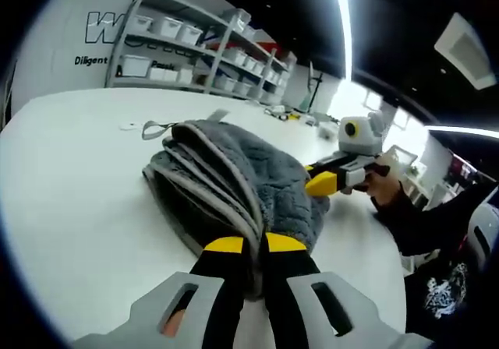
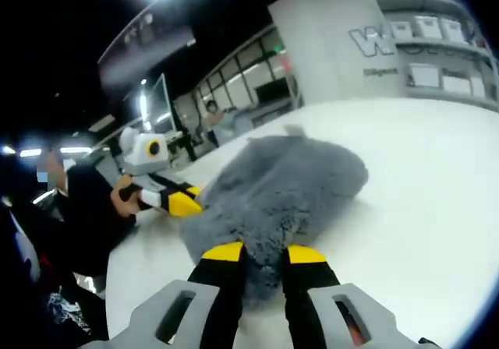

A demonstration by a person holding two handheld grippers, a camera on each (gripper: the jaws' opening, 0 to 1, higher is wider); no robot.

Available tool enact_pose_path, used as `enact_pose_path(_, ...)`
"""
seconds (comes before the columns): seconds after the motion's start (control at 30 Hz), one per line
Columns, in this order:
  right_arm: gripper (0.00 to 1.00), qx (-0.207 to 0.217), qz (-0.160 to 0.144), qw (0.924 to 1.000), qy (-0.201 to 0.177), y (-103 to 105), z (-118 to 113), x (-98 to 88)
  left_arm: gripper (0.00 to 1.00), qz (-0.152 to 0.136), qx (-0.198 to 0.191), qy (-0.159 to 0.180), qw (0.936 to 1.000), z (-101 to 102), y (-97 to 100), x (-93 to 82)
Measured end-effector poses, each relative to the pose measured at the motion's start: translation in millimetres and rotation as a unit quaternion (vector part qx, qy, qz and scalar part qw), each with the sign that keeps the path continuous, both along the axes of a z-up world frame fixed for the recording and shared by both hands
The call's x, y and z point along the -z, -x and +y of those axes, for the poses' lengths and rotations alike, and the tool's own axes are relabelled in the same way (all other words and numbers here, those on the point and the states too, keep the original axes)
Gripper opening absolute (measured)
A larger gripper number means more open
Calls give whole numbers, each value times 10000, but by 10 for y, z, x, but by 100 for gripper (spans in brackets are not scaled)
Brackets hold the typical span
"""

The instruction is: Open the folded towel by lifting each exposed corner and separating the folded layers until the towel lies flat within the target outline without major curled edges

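Left gripper (image 1: 255, 245) clenched on grey towel (image 1: 257, 178) edge, stacked folds ahead, right gripper (image 2: 263, 253) clamping fluffy side (image 2: 281, 185), grip points hidden by pile, white bench (image 1: 70, 201) beneath.

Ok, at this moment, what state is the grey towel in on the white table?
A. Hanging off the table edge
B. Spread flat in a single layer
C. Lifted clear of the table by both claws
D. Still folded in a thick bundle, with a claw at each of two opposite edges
D: the towel lies bunched in stacked layers on the table, with the left claw closed on its near edge and the right claw gripping the other side.
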State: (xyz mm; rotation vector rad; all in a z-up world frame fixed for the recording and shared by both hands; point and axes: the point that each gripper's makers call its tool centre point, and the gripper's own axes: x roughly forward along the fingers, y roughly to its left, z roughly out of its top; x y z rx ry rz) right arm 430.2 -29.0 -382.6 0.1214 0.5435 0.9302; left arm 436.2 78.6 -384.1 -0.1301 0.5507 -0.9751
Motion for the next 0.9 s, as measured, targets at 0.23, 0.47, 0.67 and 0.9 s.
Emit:
enact_pose_path(0.23,13,-33,-19,10000,-10,41,11,6,5,-11,9,31,10000,-15,74,0)
enact_pose_path(0.47,13,-70,22,10000,-25,88,23,4,5,6,20,44,10000,-43,149,7)
enact_pose_path(0.67,13,-79,29,10000,-49,113,29,7,5,8,20,52,10000,-31,156,10)
enact_pose_path(0.9,14,-89,47,9999,-48,143,40,10,5,45,40,54,10000,40,101,-3)
